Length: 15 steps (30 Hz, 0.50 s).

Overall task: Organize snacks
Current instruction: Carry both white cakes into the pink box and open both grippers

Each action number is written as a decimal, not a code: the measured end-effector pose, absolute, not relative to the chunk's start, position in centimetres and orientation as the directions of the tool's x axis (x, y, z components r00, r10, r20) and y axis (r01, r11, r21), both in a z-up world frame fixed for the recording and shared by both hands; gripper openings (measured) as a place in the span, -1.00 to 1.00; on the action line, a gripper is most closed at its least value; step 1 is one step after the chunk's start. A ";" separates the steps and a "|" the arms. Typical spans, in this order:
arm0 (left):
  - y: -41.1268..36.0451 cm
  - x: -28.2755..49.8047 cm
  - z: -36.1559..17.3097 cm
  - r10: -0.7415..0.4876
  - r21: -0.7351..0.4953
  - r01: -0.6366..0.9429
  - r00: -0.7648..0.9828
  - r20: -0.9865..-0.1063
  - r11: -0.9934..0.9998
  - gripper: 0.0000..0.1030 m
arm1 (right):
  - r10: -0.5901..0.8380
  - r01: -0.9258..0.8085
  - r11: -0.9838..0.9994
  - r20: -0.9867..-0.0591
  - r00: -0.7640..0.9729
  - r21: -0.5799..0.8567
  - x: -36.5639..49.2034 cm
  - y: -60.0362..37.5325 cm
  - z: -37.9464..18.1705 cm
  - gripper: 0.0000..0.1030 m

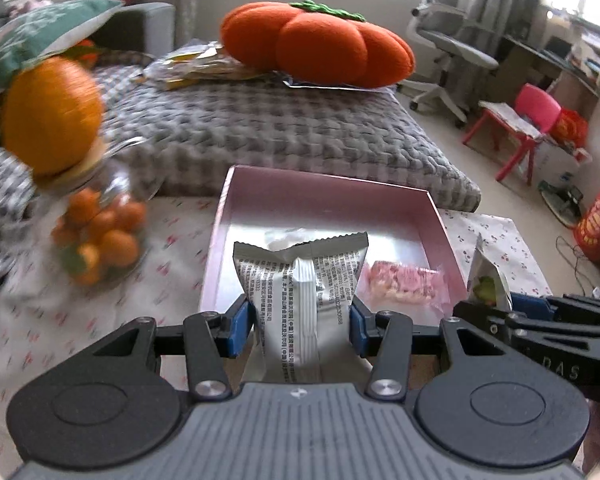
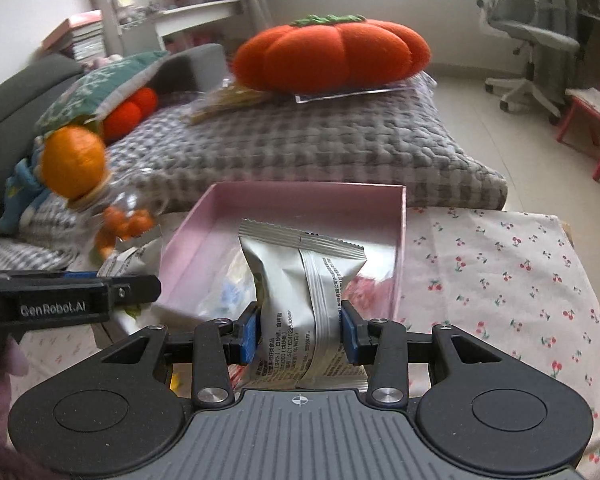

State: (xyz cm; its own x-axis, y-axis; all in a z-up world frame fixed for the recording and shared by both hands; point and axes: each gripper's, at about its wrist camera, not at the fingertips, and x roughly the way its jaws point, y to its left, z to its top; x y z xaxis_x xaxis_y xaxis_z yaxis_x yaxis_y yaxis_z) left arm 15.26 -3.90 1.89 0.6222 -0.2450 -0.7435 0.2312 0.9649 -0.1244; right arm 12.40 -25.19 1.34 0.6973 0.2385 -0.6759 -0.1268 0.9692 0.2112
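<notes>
Cherry-print tablecloth (image 2: 500, 272) up front, grey quilted cushion (image 1: 284, 136) behind. Left gripper (image 1: 302, 328) is clamped on a silver foil snack packet (image 1: 300, 280) at the open pink box (image 1: 324, 188); right gripper (image 2: 299, 330) pinches its own silver foil snack pouch (image 2: 300, 280) over that box.

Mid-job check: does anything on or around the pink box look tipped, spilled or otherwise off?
The clear jar of small oranges left of the pink box looks tilted, its orange ball lid leaning away to the left; it is motion-blurred, so I can't tell if it is falling. Both grippers, left and right, hold silver snack packets upright; nothing spilled.
</notes>
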 end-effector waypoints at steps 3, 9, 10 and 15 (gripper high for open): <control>-5.1 17.3 1.0 -0.263 -0.136 0.247 0.607 -0.750 0.959 -0.12 | 0.220 -0.100 0.973 -0.686 0.694 0.210 14.9 -25.8 0.7 -0.23; -7.7 20.5 -0.7 -0.284 -0.138 0.281 0.588 -0.757 0.950 -0.12 | 0.200 -0.059 0.974 -0.703 0.683 0.220 19.3 -26.9 -0.7 -0.23; -8.2 20.9 -0.9 -0.281 -0.132 0.284 0.587 -0.759 0.950 -0.12 | 0.199 -0.057 0.974 -0.701 0.685 0.220 19.9 -27.0 -0.8 -0.23; -9.7 22.4 -1.9 -0.263 -0.099 0.292 0.600 -0.755 0.951 -0.12 | 0.203 -0.047 0.970 -0.687 0.698 0.239 21.9 -27.8 -0.8 -0.23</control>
